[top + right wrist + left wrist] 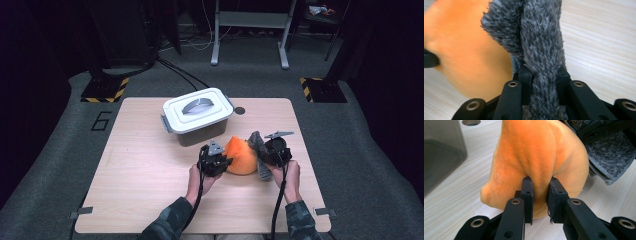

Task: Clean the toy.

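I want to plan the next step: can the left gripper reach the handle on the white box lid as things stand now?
Probably not at once: the left gripper is shut on the orange cloth. The white box stands close behind, its lid handle uncovered.

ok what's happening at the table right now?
A person works two handheld grippers. The left gripper has its jaws pinched on a fold of the orange plush cloth. The right gripper is shut on the grey fuzzy cloth beside it. Both cloths sit on the wooden table, in front of the lidded plastic box.
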Motion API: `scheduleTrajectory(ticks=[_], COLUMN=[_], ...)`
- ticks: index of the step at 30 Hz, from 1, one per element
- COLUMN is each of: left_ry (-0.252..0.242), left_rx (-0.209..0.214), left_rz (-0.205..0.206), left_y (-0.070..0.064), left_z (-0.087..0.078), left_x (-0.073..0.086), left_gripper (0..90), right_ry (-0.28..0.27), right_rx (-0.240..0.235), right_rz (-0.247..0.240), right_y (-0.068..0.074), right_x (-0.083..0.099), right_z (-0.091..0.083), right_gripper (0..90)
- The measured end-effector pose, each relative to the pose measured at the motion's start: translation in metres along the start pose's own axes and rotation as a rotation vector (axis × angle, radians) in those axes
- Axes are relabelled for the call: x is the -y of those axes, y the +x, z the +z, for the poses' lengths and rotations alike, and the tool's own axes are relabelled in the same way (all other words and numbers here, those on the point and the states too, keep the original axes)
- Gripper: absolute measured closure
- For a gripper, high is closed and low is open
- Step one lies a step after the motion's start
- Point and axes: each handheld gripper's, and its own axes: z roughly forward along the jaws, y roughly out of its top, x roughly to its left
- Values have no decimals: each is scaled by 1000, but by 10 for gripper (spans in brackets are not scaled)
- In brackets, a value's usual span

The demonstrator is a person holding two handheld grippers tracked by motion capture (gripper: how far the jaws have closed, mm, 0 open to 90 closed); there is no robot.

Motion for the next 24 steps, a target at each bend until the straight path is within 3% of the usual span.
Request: scheduleTrajectory(ticks=[7, 8, 16, 20, 23, 24], left_ry=[2, 2, -6, -2, -4, -6], left_rx=[-2, -2, -6, -8, -10, -9], left_rz=[2, 0, -4, -1, -4, -3], left_y=[1, 1, 2, 1, 1, 2], left_z=[0, 0, 0, -1, -1, -1], left_x=[1, 1, 3, 3, 3, 3], left_gripper=[770, 770, 770, 769, 769, 769], right_ry=[41, 61, 121, 126, 111, 90], right_rx=[13, 13, 10, 12, 26, 36], right_rz=[31, 58, 71, 73, 72, 85], right_y=[-8, -7, -14, -15, -18, -18], right_x=[9, 11, 24, 25, 23, 20], right_z=[13, 14, 37, 37, 28, 16], right_gripper=[736, 735, 731, 731, 733, 734])
